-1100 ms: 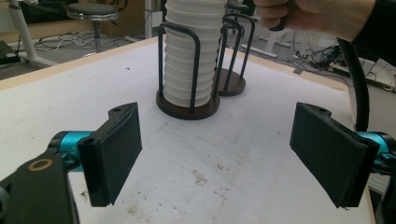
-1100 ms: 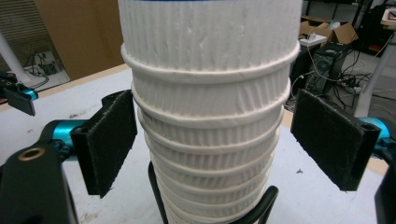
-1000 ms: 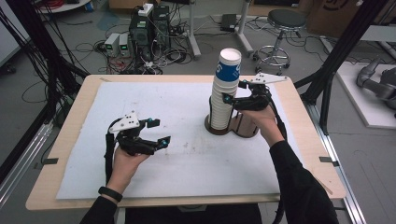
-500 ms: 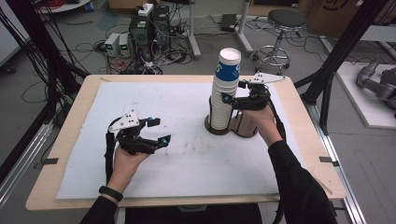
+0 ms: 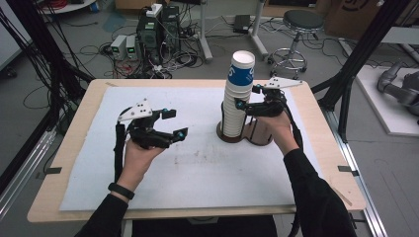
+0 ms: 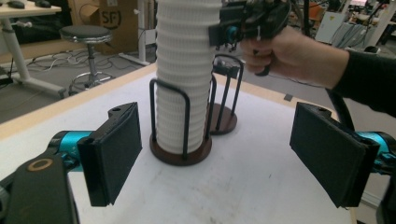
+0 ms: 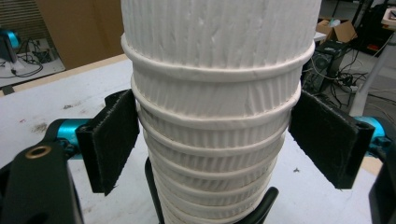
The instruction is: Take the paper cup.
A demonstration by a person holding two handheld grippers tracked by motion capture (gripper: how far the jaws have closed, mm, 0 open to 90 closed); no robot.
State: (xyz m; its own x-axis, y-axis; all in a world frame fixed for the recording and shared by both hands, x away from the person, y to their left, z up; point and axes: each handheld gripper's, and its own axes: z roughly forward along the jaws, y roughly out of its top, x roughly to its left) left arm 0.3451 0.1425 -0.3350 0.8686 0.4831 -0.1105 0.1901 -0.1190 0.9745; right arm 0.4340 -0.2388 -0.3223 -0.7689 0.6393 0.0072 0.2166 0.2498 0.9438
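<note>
A tall stack of white ribbed paper cups (image 5: 236, 106) stands in a wire holder with a round wooden base (image 5: 228, 138) at the table's right middle; the top cup (image 5: 241, 69) has a blue band. My right gripper (image 5: 247, 97) reaches around the stack high up. In the right gripper view the stack (image 7: 215, 93) sits between the two black pads (image 7: 112, 140), which have just been closing and stand right at its sides without squeezing it. My left gripper (image 5: 177, 123) hovers over the mat on the left, open and empty, facing the stack (image 6: 187, 70).
A second, empty wire holder (image 5: 260, 132) stands just right of the stack, under my right hand. A white mat (image 5: 197, 168) covers the wooden table. Cables, computers and a stool lie on the floor beyond the far edge.
My left gripper has risen a little above the mat. My right hand has stayed at the cup stack.
</note>
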